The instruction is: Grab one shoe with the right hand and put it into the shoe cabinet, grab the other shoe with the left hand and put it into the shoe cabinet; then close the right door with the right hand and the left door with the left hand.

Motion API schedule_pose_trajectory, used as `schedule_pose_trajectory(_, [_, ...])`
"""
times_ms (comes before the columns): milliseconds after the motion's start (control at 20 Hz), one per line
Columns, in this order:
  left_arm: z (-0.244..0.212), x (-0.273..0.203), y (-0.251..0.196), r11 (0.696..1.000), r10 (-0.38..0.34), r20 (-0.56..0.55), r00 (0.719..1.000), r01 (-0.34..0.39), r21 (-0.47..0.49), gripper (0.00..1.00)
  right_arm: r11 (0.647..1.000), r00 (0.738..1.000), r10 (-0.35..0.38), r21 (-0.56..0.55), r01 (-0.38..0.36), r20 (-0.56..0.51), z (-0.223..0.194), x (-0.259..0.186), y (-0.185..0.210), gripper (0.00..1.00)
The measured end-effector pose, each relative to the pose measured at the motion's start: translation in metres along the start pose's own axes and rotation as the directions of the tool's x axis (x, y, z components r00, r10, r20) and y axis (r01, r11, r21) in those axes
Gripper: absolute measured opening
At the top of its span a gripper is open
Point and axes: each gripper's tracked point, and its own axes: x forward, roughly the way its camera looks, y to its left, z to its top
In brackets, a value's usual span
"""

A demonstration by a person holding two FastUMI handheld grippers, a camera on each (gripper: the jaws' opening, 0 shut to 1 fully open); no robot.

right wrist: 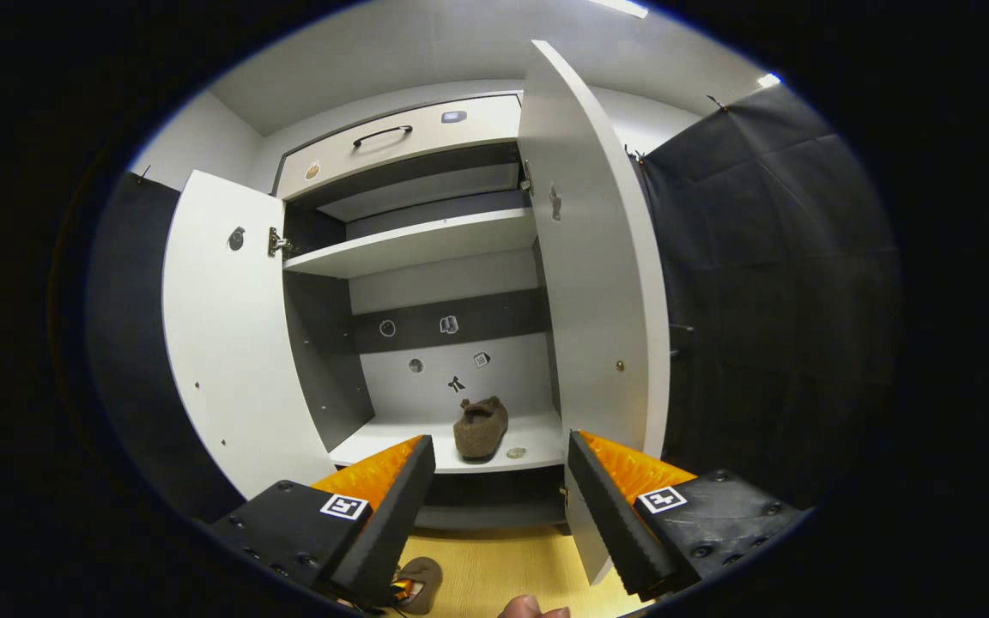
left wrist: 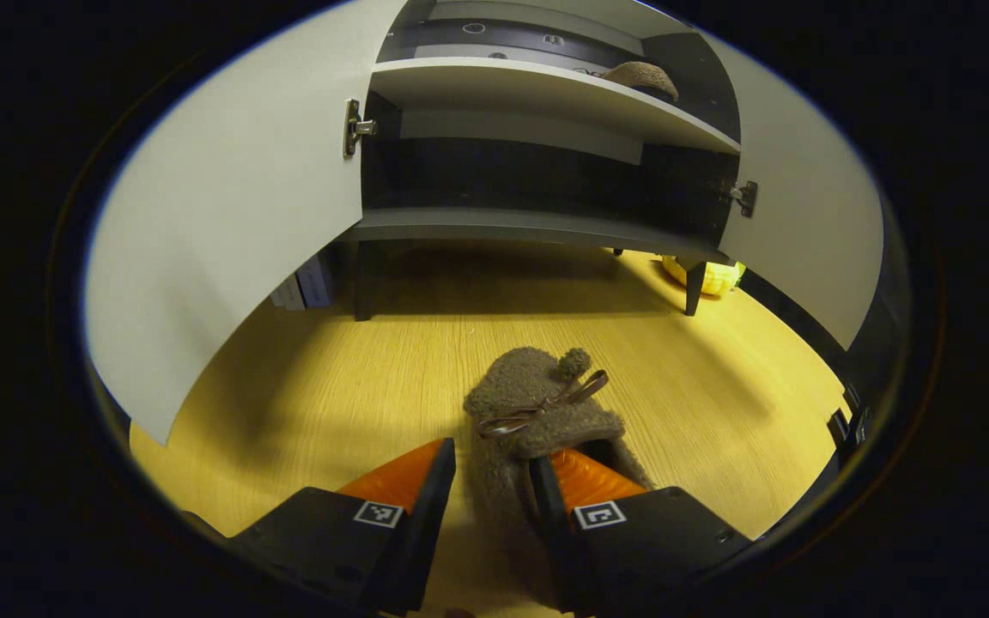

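Wood floor lower centre: second shoe [left wrist: 537,412] lies there, left gripper [left wrist: 492,481] straddling its heel, not visibly clamped. First shoe [right wrist: 481,427] shelved in cabinet [right wrist: 426,245]. Right gripper [right wrist: 501,481] wide, empty. Both doors open.

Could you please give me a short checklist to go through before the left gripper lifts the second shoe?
1. First shoe already on a cabinet shelf: ok.
2. Both cabinet doors, left door and right door, open: ok.
3. Left gripper fingers astride the shoe on the floor: ok.
4. Both fingers pressing firmly on that shoe: cannot tell.
5. Right gripper open, holding nothing: ok.
6. Free space on the shelf beside the first shoe: ok.
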Motion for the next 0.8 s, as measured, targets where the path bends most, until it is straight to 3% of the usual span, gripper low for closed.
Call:
schedule_pose_trajectory(100, [0.000,0.008,0.001,1.000,0.001,-0.010,1.000,-0.001,-0.006,0.51,1.000,1.000,-0.005,-0.018,0.005,-0.002,-0.001,-0.009,-0.004,0.98])
schedule_pose_trajectory(150, [0.001,0.010,-0.001,1.000,0.000,-0.013,1.000,0.000,-0.012,0.43,1.000,1.000,-0.005,-0.018,0.005,-0.001,-0.001,-0.012,-0.004,1.00])
schedule_pose_trajectory(300, [0.006,0.015,0.006,0.998,0.055,-0.022,0.998,-0.055,0.029,0.31,0.999,1.000,-0.013,-0.035,0.013,0.000,-0.003,-0.020,-0.010,0.98])
schedule_pose_trajectory(350, [0.007,0.015,0.007,0.996,0.073,-0.027,0.997,-0.072,0.046,0.19,0.999,1.000,-0.015,-0.037,0.015,-0.004,-0.003,-0.021,-0.012,0.98])
schedule_pose_trajectory(450, [0.006,0.011,0.005,0.994,0.089,-0.053,0.995,-0.086,0.070,0.10,1.000,1.000,-0.018,-0.025,0.018,-0.018,-0.006,-0.023,-0.015,0.98])
schedule_pose_trajectory(650, [0.025,-0.007,-0.009,0.997,0.061,-0.056,0.997,-0.058,0.057,0.07,1.000,1.000,-0.019,0.020,0.020,-0.015,0.001,-0.023,-0.025,1.00])
schedule_pose_trajectory(800, [0.053,-0.030,-0.010,0.993,0.110,-0.051,0.993,-0.108,0.042,0.06,0.999,1.000,-0.015,0.032,0.015,-0.011,0.002,-0.026,-0.032,0.98])
